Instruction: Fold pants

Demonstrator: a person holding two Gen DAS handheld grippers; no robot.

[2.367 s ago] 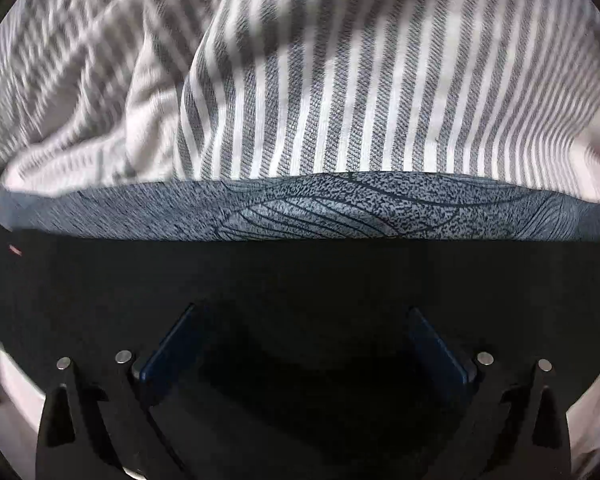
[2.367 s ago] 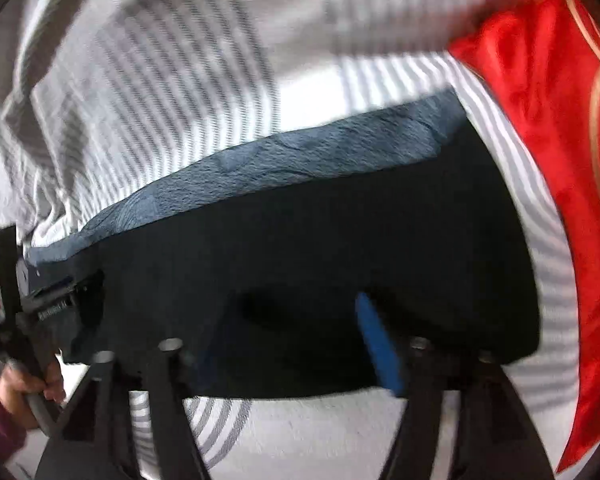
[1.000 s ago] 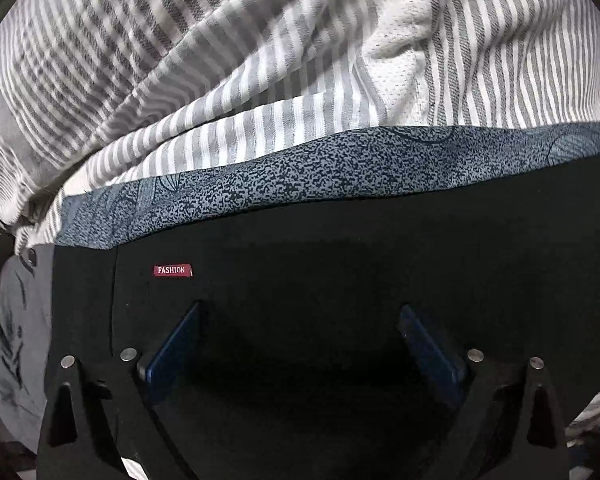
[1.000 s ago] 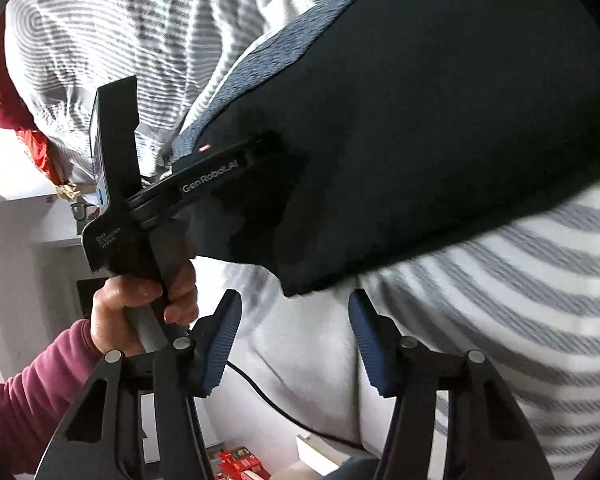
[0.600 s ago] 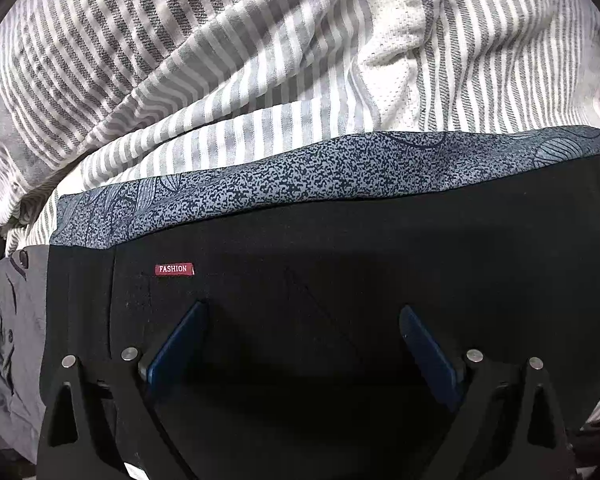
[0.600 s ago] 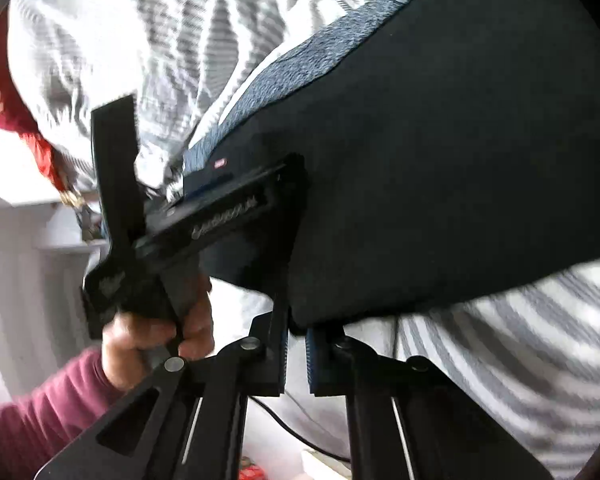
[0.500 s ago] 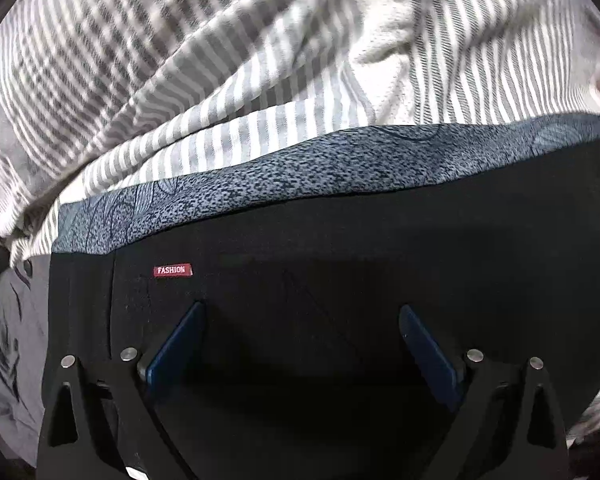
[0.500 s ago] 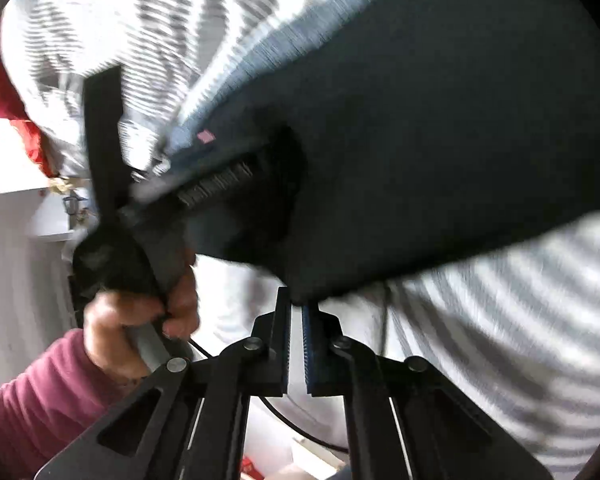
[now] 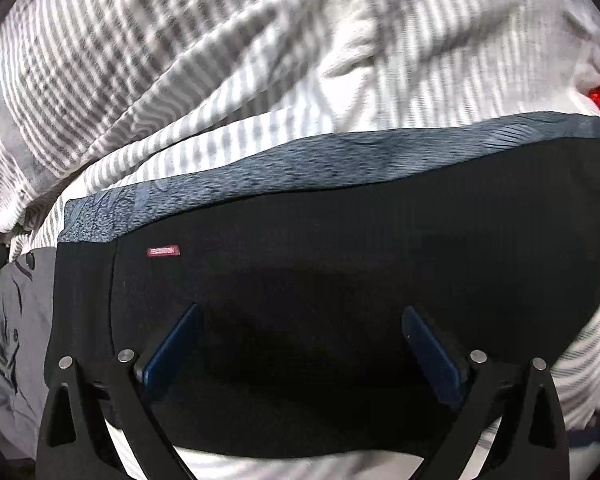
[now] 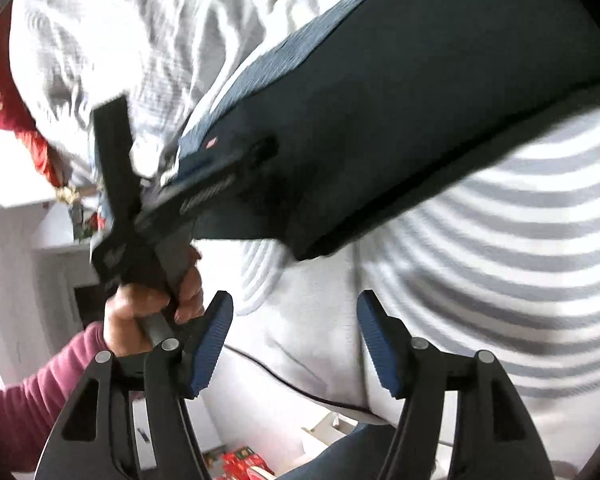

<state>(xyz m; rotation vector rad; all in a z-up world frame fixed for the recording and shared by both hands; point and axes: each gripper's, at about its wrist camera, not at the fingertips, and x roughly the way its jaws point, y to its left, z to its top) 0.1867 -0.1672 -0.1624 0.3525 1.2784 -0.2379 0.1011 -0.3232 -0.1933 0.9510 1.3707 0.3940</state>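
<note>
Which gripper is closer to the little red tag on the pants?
Left. The left gripper hangs open over the pants just below the red tag; the right gripper sits open off their corner.

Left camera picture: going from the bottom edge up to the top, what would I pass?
The open left tool → black pants with a small red label → their blue-grey speckled band → the grey-and-white striped bedsheet.

Motion blur makes the red label [image 9: 163, 251] on the pants [image 9: 340, 280] unreadable in both views.
</note>
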